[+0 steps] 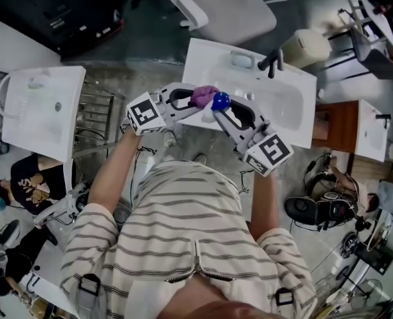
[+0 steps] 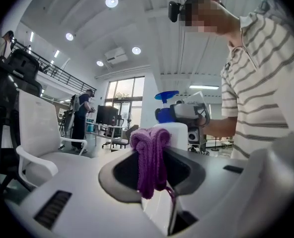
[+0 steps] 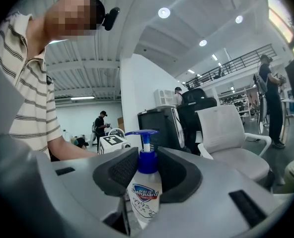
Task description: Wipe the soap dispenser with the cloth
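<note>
A white soap dispenser (image 3: 145,192) with a blue pump sits between the jaws of my right gripper (image 3: 146,170), which is shut on its neck and body. A purple cloth (image 2: 151,157) hangs bunched between the jaws of my left gripper (image 2: 152,155), shut on it. In the head view both grippers meet over the near edge of a white basin (image 1: 289,105). The cloth (image 1: 204,96) sits right beside the dispenser's blue pump (image 1: 220,101), with the left gripper (image 1: 195,100) and right gripper (image 1: 226,109) pointing at each other. From the left gripper view the dispenser (image 2: 179,133) stands just behind the cloth.
A black faucet (image 1: 271,62) rises at the basin's back. A white office chair (image 1: 230,5) stands beyond it. Another white basin (image 1: 40,108) lies to the left, a wooden cabinet (image 1: 336,128) to the right. People sit on the floor at lower left.
</note>
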{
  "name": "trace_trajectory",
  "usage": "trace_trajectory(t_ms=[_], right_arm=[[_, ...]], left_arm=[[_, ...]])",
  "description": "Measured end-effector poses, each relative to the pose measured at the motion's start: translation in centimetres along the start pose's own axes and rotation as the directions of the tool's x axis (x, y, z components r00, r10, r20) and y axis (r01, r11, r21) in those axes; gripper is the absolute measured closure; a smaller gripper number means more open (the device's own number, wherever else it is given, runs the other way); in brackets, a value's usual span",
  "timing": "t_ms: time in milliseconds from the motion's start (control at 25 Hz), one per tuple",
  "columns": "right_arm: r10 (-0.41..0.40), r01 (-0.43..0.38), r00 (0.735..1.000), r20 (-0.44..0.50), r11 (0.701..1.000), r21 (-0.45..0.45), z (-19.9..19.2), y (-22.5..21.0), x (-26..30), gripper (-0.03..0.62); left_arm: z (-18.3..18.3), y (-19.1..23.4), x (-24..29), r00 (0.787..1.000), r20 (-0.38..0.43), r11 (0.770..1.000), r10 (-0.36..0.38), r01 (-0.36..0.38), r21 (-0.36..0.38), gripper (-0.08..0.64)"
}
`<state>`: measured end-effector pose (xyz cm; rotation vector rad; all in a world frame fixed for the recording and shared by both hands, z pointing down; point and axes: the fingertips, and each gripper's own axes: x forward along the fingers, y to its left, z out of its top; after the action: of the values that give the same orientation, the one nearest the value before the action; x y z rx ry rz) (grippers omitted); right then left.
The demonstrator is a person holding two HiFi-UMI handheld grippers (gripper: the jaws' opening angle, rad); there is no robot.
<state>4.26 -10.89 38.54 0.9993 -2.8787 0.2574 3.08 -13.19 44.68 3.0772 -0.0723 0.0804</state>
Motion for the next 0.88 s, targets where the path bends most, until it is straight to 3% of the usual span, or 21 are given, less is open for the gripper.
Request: trace_trajectory(t_ms=[240, 440, 880], right_arm=[[0.104, -0.104, 0.995, 0.014, 0.995, 0.014, 0.3, 1.6, -0.1, 0.462], [0.136, -0.141, 0.989, 0.060, 0.987, 0.078, 0.4, 1.8, -0.5, 0.462], [0.133, -0.146, 0.985, 0.108, 0.981, 0.125, 0.5, 1.8, -0.8, 0.460]], left_arm=[[0.0, -0.7, 0.1, 0.995, 0.028, 0.995, -0.092, 0.093, -0.043, 0.448], [-1.1, -1.2, 0.2, 0.990, -0.014, 0.989, -0.138, 0.138, -0.046, 0.448], [-3.0, -2.2, -0.8, 0.986, -0.062, 0.985, -0.152, 0.146, -0.088, 0.446]])
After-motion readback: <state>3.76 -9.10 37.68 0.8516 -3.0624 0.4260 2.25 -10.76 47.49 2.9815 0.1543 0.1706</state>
